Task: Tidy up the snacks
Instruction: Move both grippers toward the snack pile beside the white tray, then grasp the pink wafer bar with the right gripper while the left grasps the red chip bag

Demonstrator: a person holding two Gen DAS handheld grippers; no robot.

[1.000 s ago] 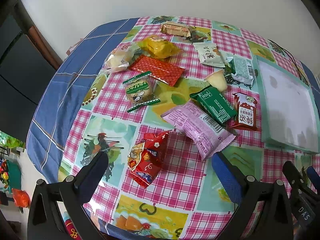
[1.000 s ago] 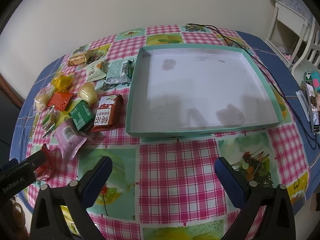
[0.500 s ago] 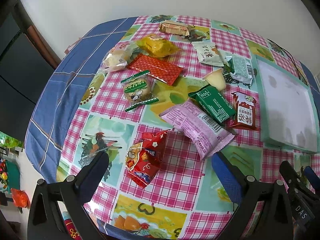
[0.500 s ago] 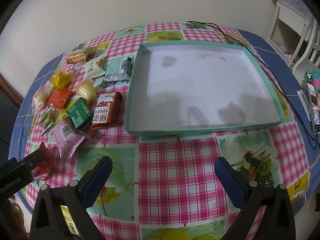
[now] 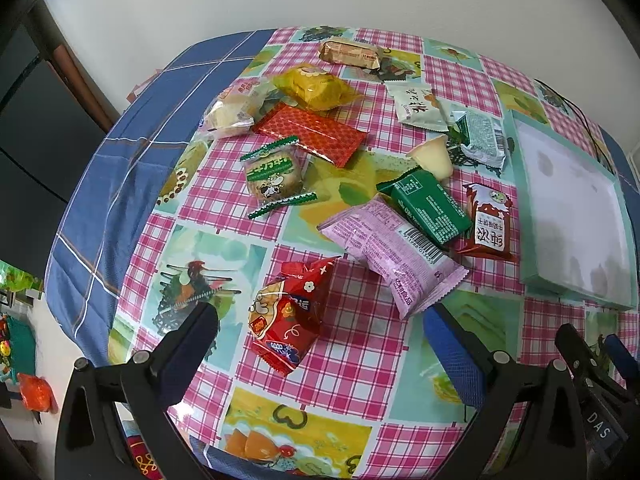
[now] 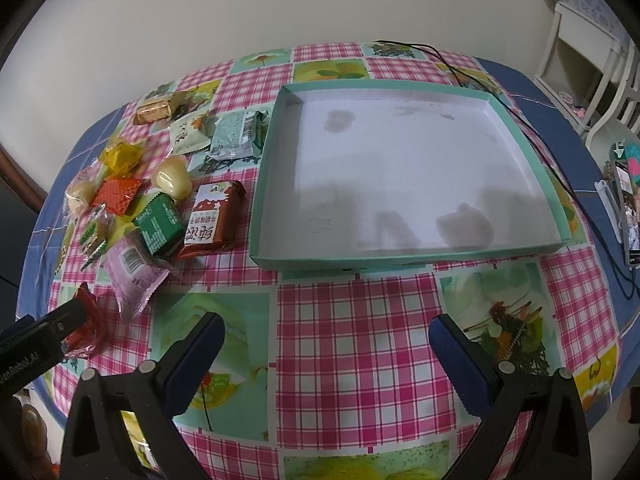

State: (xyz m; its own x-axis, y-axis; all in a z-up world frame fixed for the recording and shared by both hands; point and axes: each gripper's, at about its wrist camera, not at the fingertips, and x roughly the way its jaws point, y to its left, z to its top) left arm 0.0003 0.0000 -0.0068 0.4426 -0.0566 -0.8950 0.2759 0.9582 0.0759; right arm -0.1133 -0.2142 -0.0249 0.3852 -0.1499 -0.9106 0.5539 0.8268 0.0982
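Note:
Several snack packets lie on the checked tablecloth. In the left wrist view my left gripper (image 5: 320, 322) is open and empty, straddling a red packet (image 5: 290, 316). Beyond it lie a pink packet (image 5: 394, 254), a green packet (image 5: 430, 208) and a brown-red packet (image 5: 490, 224). A teal tray with a white floor (image 5: 576, 276) stands to the right, with nothing in it. In the right wrist view my right gripper (image 6: 326, 330) is open and empty, in front of the tray (image 6: 400, 258). The snacks, such as the brown-red packet (image 6: 212, 220), lie left of the tray.
A black cable (image 6: 532, 136) runs along the tray's right side. A phone (image 6: 628, 216) lies at the table's right edge. A white chair (image 6: 588, 40) stands beyond. The table's blue cloth edge (image 5: 104, 184) drops off to the left. A wall backs the table.
Both grippers have drifted slightly forward and left over the table. Nothing was picked up or moved.

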